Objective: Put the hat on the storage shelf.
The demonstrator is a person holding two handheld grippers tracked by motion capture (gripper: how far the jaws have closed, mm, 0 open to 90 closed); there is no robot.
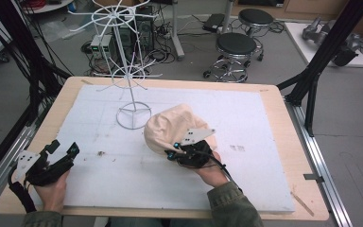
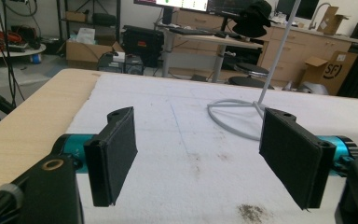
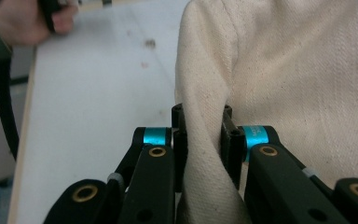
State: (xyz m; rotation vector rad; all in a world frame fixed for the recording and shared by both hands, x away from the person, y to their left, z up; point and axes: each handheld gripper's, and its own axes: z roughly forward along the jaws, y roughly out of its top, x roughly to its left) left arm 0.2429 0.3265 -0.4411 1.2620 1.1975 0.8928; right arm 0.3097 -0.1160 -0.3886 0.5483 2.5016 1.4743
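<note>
My right gripper (image 3: 200, 140) has its jaws clamped on the cream hat (image 1: 170, 125); my left gripper (image 2: 200, 158) rests open-jawed on the table (image 1: 274, 99).

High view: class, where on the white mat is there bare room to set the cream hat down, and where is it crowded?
The white mat lies bare right of the cream hat, out to the table's right edge, and between the left gripper and the right gripper. It is crowded at the back left, where the white wire stand rests just beside the hat.
</note>
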